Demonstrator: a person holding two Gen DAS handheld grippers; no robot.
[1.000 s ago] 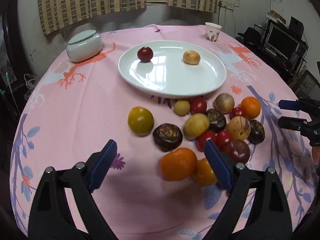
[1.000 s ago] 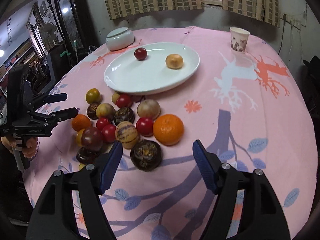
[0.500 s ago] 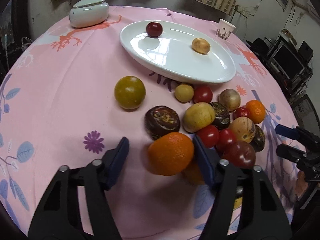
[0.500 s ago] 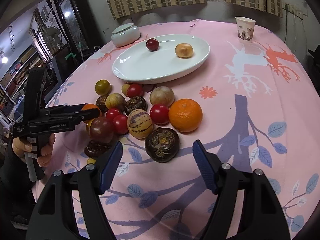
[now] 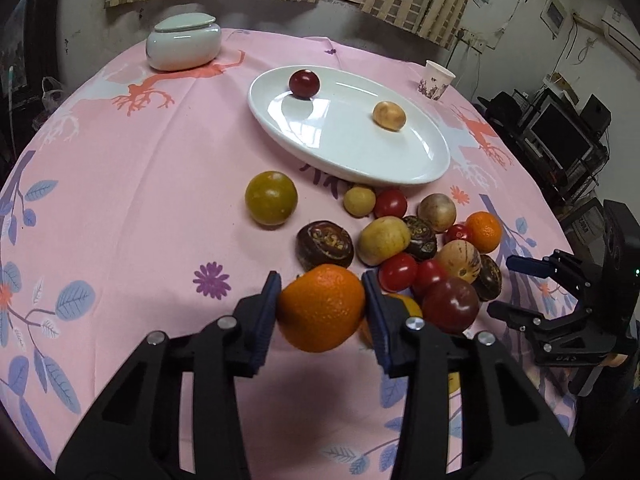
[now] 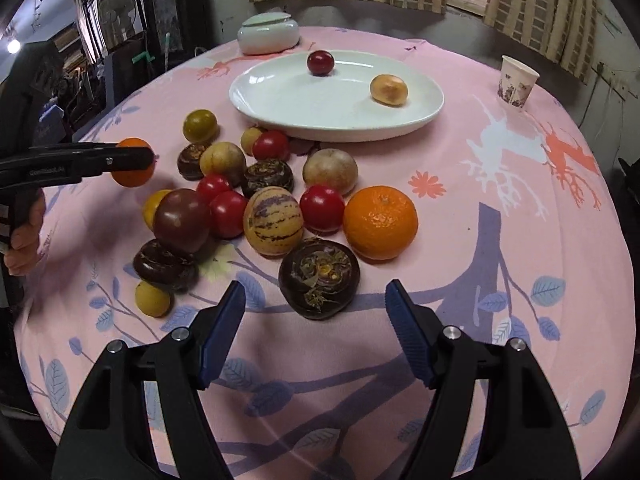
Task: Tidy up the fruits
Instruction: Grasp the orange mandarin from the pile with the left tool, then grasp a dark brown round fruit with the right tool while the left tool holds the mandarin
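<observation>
The left gripper point(image 5: 322, 306) has its jaws closing on an orange point(image 5: 321, 307), pads touching both sides, at the near edge of the fruit pile. The right gripper point(image 6: 316, 330) hangs wide open, empty, before a dark fruit point(image 6: 319, 278) on the bench point(image 6: 520, 208).

Orange point(image 6: 380, 222) x2; smaller yellow-orange fruit point(image 6: 152, 298) x2; red tomato point(image 6: 322, 208) x4; dark brown fruit point(image 6: 320, 278) x4; tan round fruit point(image 6: 330, 170) x4, incl. 1 on plate point(image 6: 300, 92); striped fruit point(image 6: 272, 220) x1; dark red fruit point(image 6: 180, 220) x2; green-yellow fruit point(image 6: 200, 126) x1; plate x1; paper cup point(image 6: 516, 82) x1; lidded jar point(image 6: 268, 34) x1.
</observation>
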